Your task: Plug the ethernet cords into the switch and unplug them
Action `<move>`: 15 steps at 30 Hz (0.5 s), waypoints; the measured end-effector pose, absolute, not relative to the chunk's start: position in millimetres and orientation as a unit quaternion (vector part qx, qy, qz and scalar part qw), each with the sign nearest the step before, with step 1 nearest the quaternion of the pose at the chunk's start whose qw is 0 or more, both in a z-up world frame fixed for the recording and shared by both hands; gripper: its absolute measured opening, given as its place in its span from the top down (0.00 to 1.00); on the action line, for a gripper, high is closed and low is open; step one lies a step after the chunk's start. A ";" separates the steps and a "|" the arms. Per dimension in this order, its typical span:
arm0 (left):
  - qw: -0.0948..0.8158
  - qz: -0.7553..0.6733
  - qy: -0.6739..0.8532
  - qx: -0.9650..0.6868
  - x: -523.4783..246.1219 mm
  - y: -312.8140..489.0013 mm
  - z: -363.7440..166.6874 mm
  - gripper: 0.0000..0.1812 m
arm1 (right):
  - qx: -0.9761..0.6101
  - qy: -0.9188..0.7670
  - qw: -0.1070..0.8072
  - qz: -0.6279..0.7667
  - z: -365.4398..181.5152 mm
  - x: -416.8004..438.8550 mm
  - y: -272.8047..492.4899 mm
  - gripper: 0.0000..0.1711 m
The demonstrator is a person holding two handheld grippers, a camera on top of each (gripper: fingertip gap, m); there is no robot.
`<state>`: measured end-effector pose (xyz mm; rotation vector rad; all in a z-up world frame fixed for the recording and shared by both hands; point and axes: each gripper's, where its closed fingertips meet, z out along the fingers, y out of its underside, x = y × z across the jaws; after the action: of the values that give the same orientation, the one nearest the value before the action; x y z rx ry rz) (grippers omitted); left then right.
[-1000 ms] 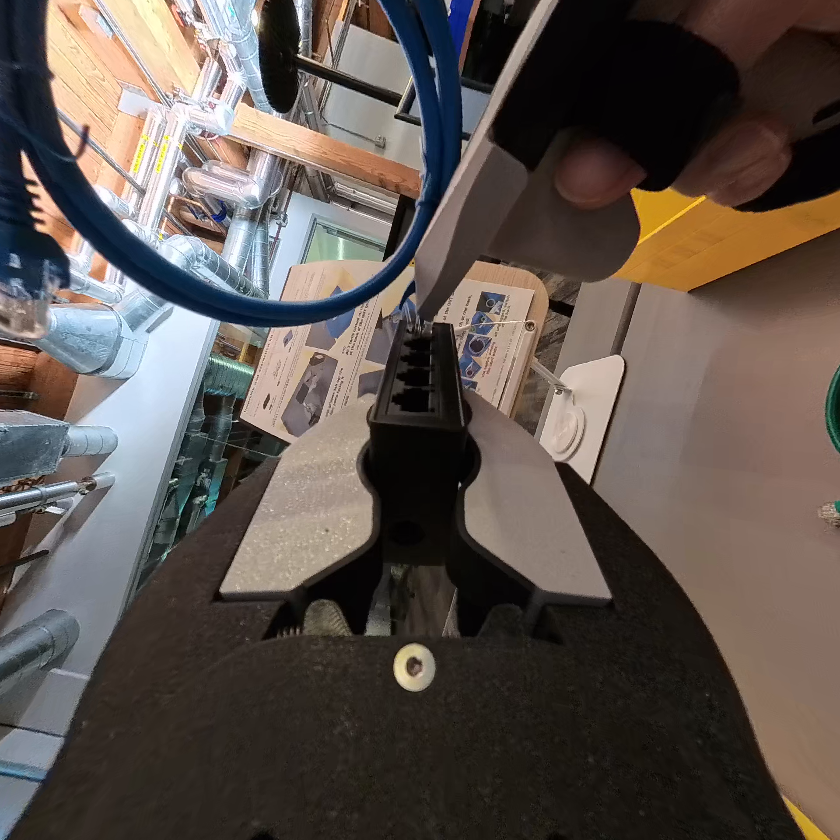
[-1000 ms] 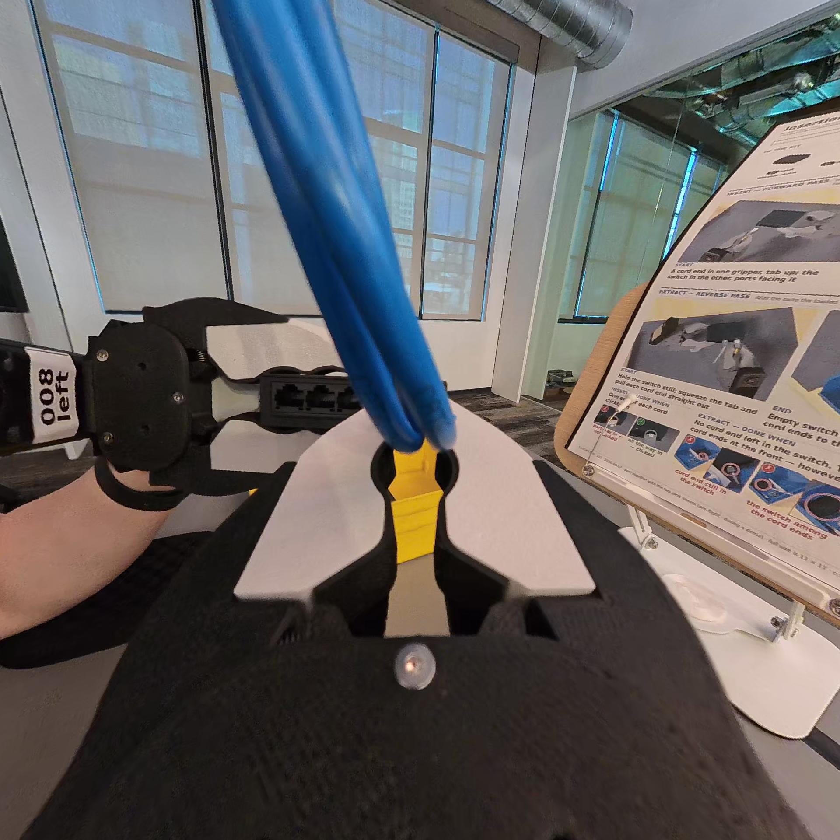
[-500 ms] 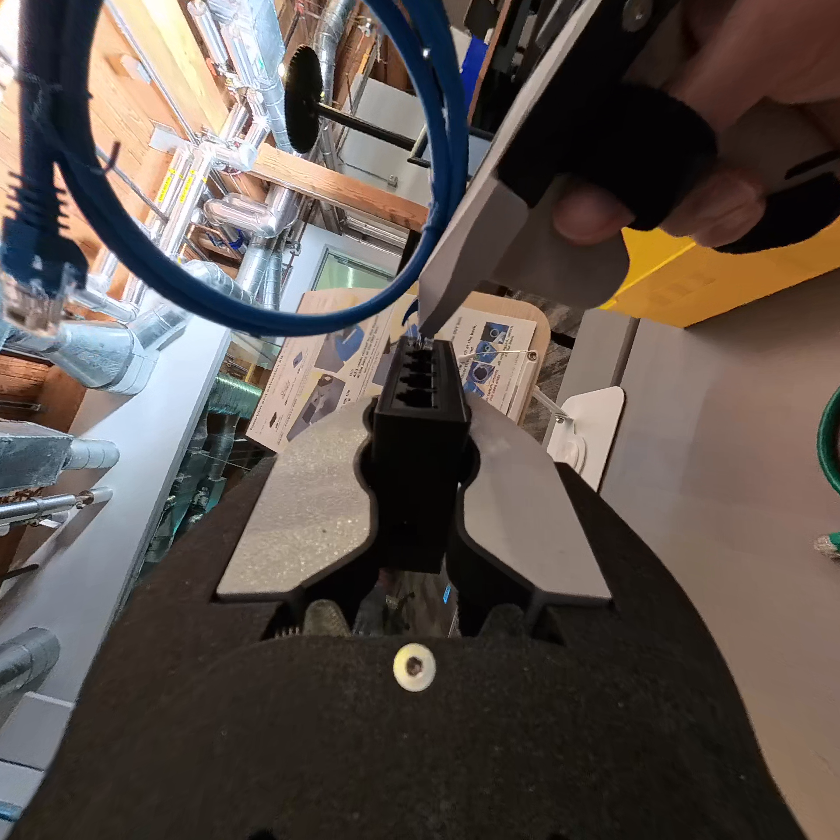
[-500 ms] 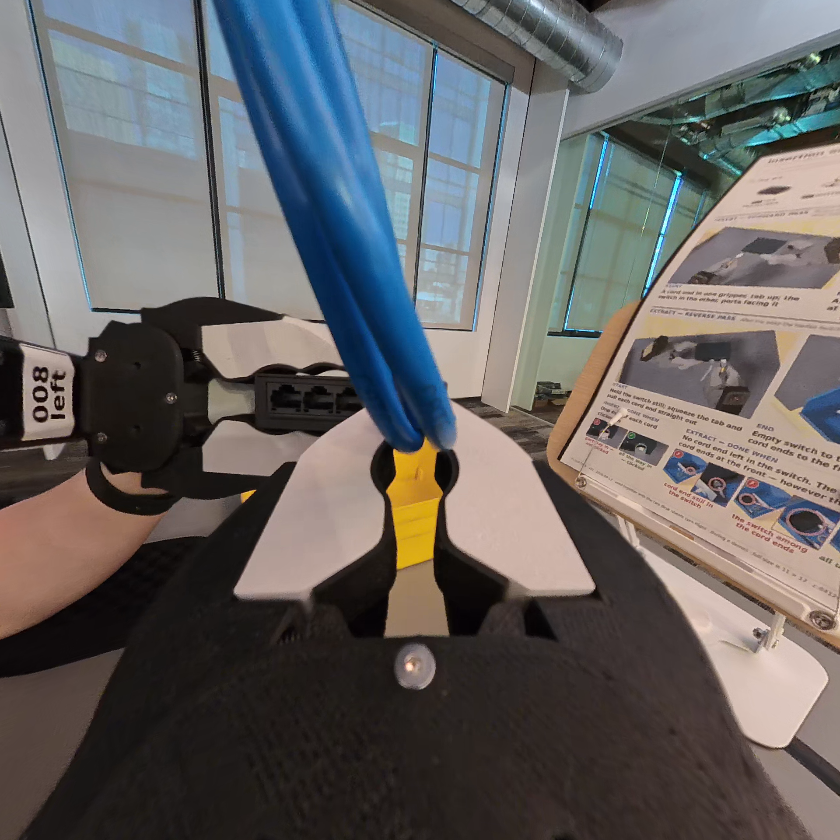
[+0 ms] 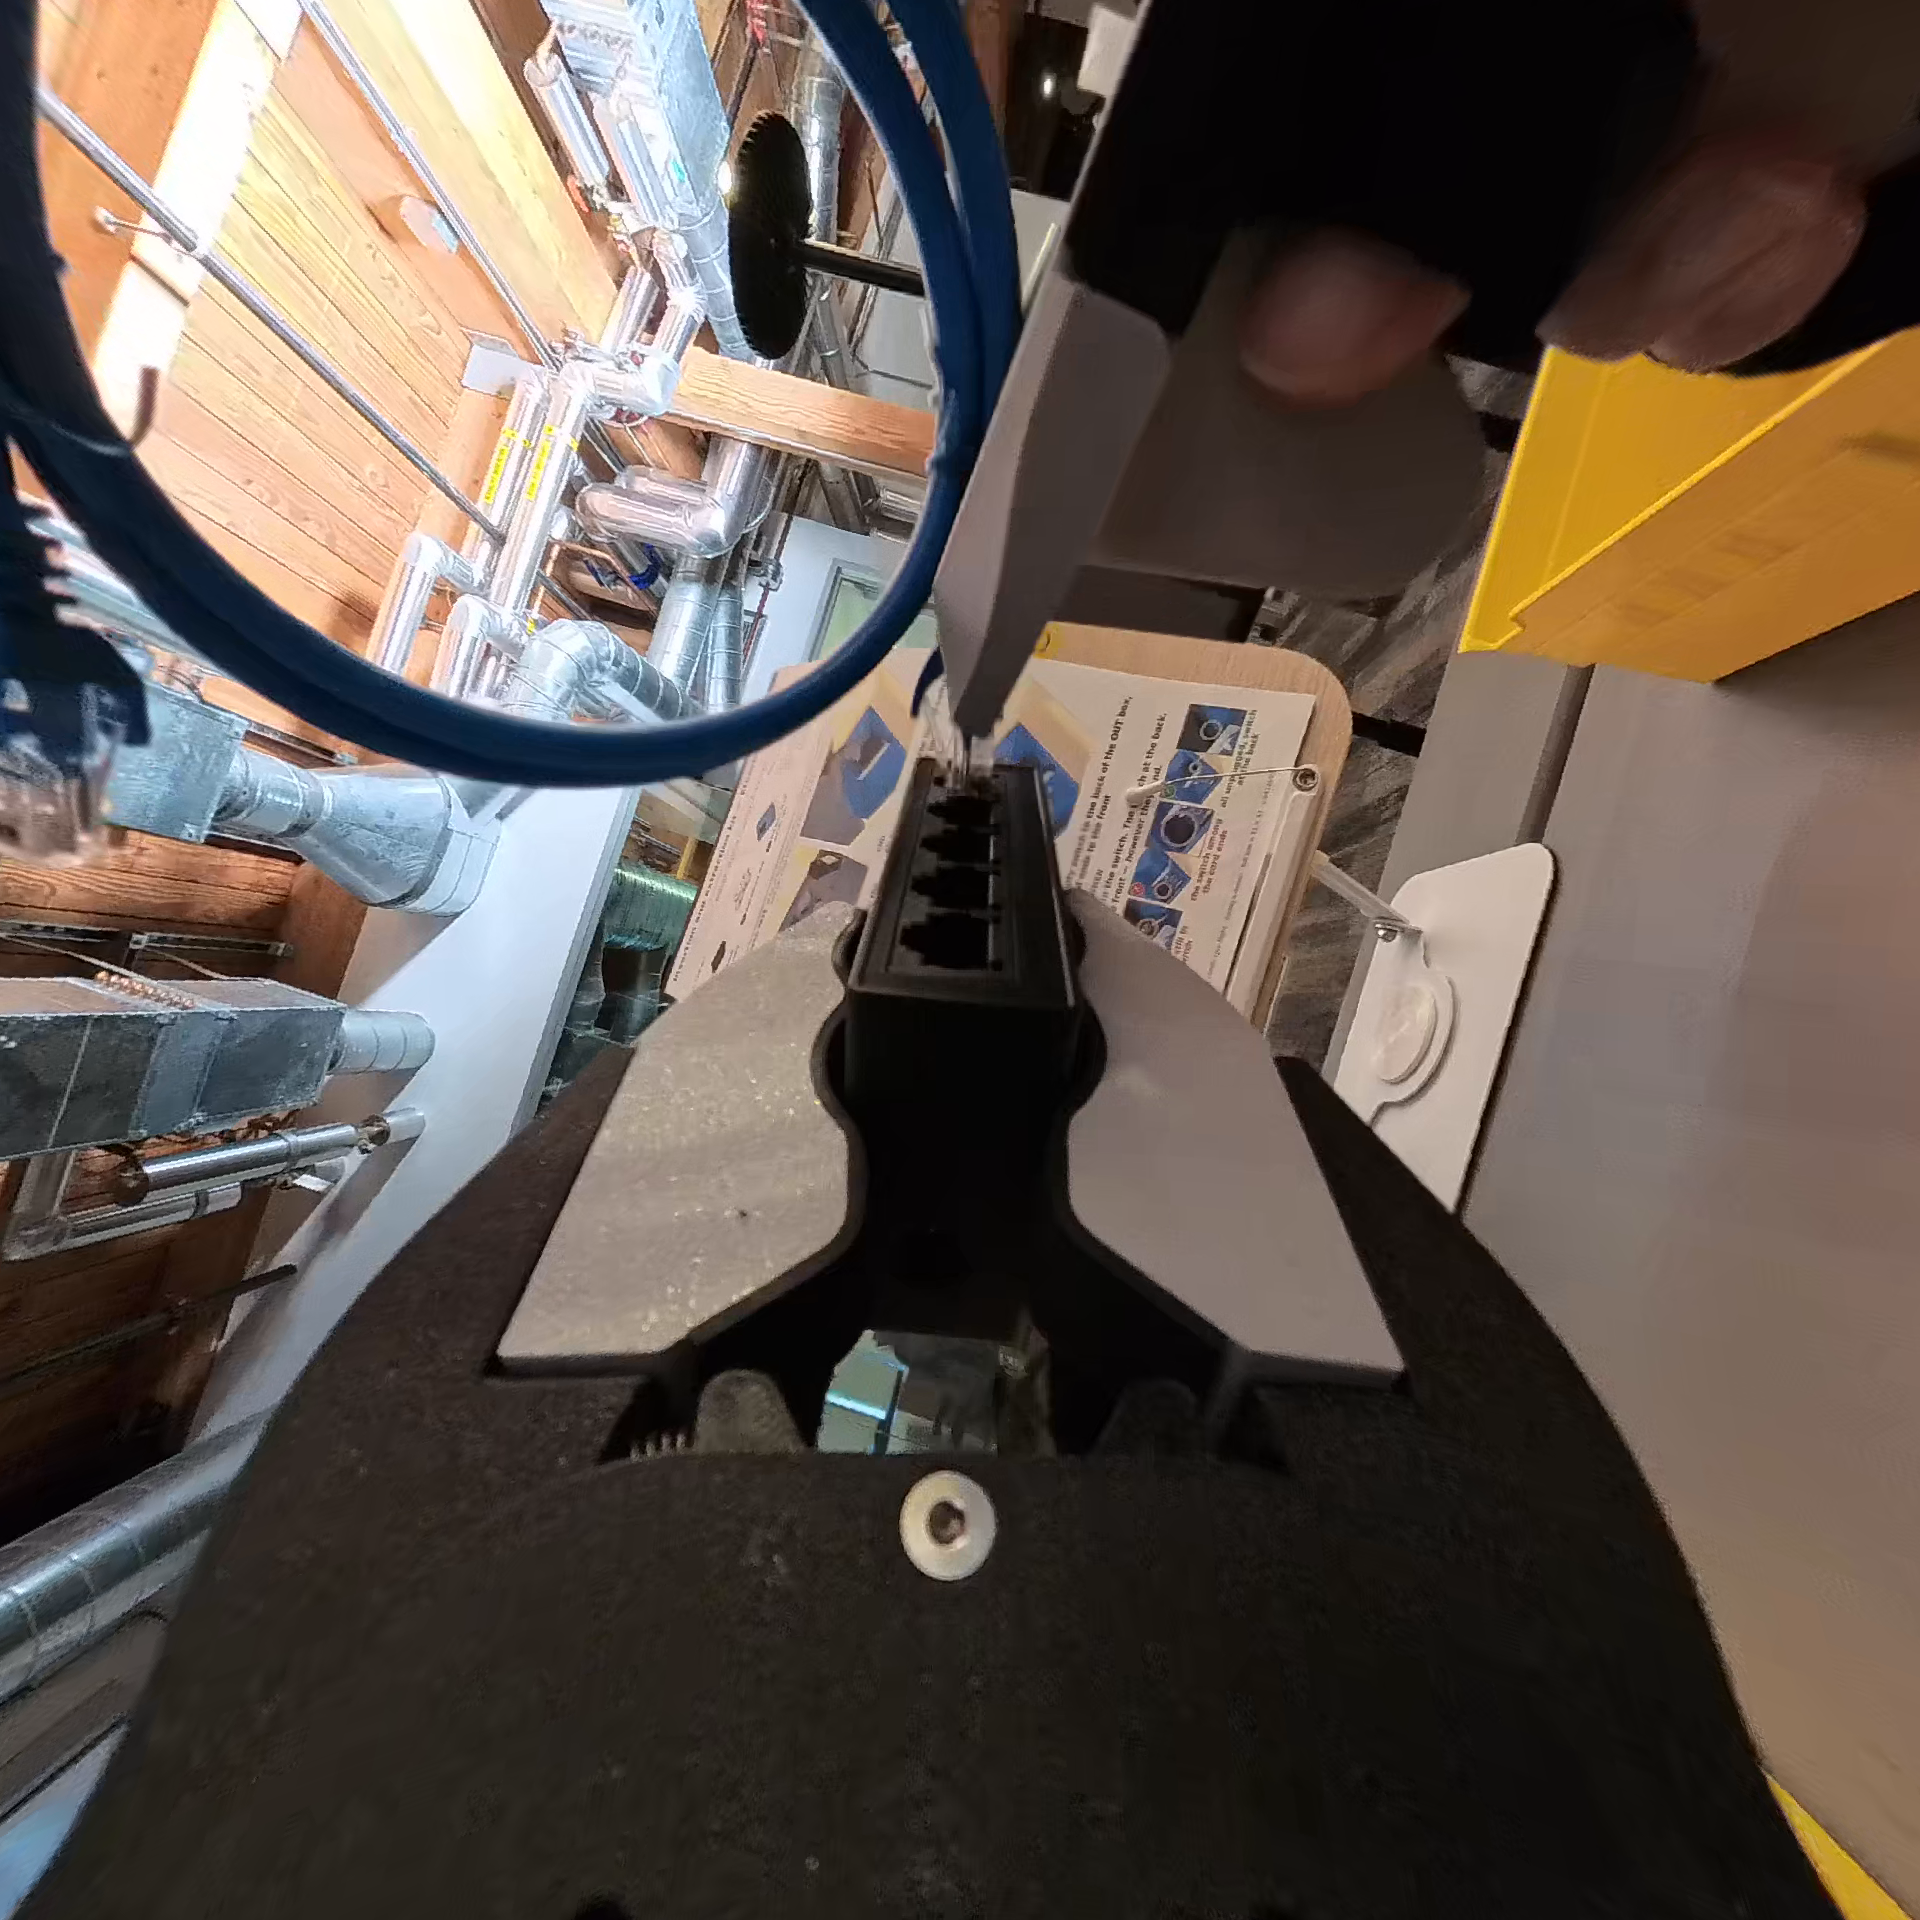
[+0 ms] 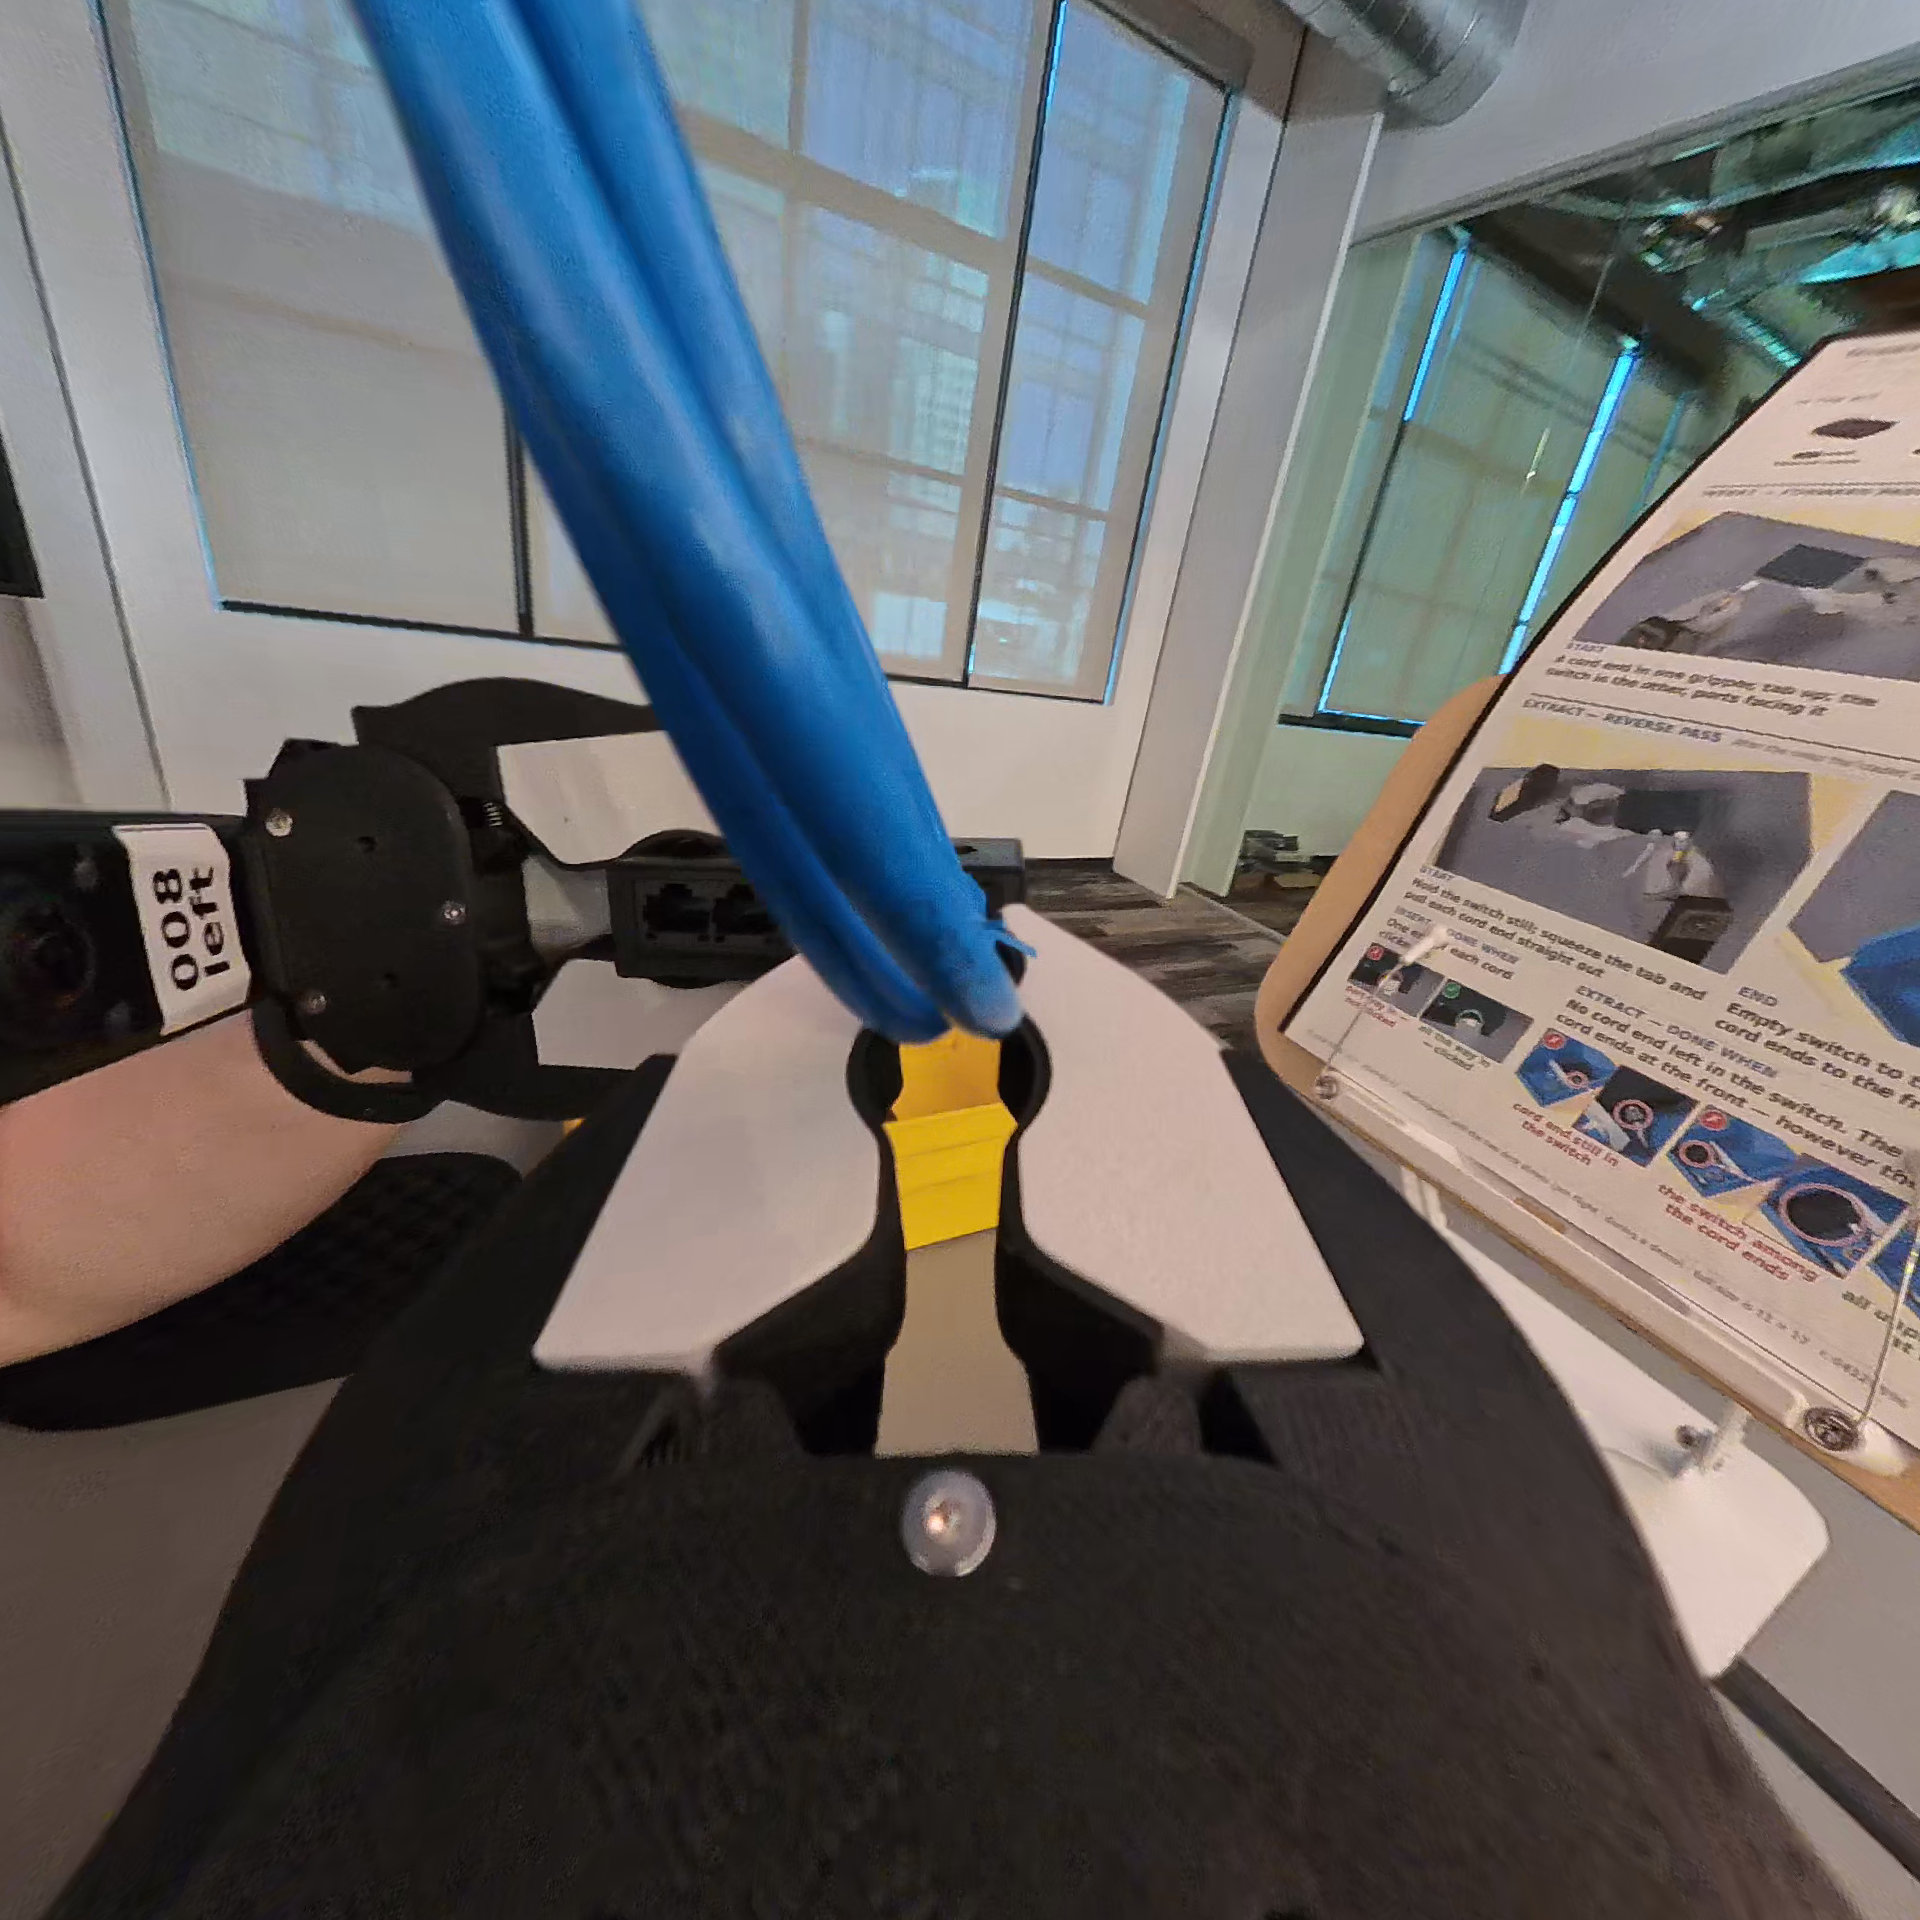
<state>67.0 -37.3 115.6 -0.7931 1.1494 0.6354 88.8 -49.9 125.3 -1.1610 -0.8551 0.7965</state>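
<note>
1. Left gripper (image 5: pixel 961 935): clamped on the black switch (image 5: pixel 961 1023), one unit, held between both fingers with the port row facing away from the camera. I count four open ports in the left wrist view; a fifth at the far end is covered.
2. Right gripper (image 6: pixel 951 1023): clenched on the plug end of the blue ethernet cord (image 6: pixel 665 436). Two strands leave the fingertips toward 11 o'clock, so the cord is looped. From the left wrist view its tip (image 5: pixel 971 707) sits at the switch's far-end port, with the clear plug (image 5: pixel 951 753) touching the port mouth. Can't tell how deep it is seated.
3. The cord's loose second plug (image 5: pixel 47 800) hangs at 9 o'clock in the left wrist view, well apart from the switch.
4. Obstructions: the cord strands cross in front of the switch (image 6: pixel 717 920) in the right wrist view, leaving only two ports visible.
5. Surroundings: one yellow bin (image 5: pixel 1704 478) at 2 o'clock, one instruction board (image 6: pixel 1683 935) on a white stand at 3 o'clock, grey table (image 5: pixel 1714 1143).
</note>
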 end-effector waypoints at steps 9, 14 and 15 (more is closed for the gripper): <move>0.729 0.286 0.517 -0.345 70.0 -43.3 119.3 0.83 | -0.512 -0.388 0.680 0.353 128.8 90.5 -53.8 0.92; 0.739 0.271 0.524 -0.326 75.2 -51.7 121.0 0.83 | -0.503 -0.395 0.690 0.338 132.0 91.0 -58.2 0.92; 0.741 0.266 0.525 -0.324 75.9 -53.6 121.3 0.83 | -0.501 -0.398 0.692 0.334 132.2 90.2 -59.2 0.92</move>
<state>75.9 -53.6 121.3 -0.7098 1.1522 0.5830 90.2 -59.2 132.2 -1.1199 -0.8905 0.7465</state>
